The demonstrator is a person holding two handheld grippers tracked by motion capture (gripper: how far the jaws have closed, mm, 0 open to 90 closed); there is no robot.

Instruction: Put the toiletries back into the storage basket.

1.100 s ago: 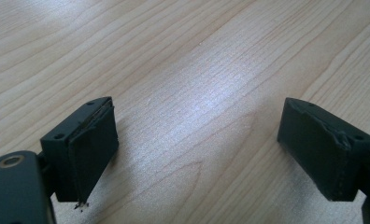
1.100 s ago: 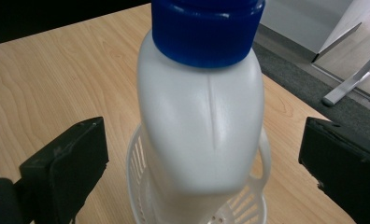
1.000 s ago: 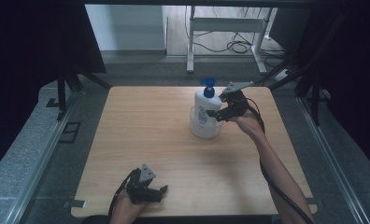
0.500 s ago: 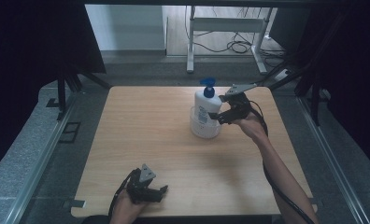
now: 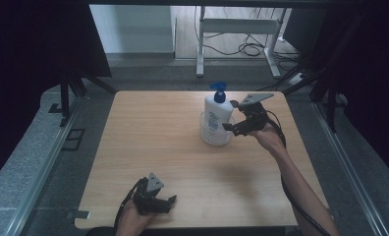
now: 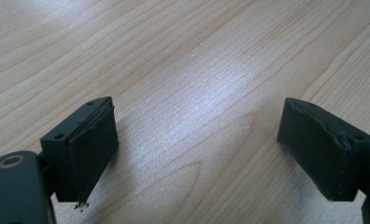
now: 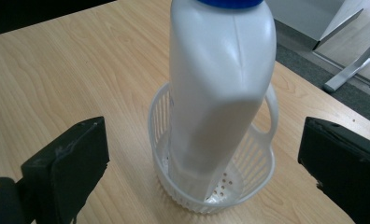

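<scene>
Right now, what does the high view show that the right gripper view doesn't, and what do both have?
High view alone: the left tool open at the table's near edge, the bottle's blue pump, the person's forearms. Right gripper view alone: the basket's slotted wall and perforated floor, with the bottle leaning inside. Both: white bottle in white basket, open right tool beside it, wooden table.

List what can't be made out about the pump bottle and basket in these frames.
- Pump bottle: its top is cut off by the upper edge of the right gripper view.
- Label print: too small to read in the high view.
- White basket: its floor under the bottle is hidden by the bottle.
- Basket's far rim: hidden behind the bottle in both views.
</scene>
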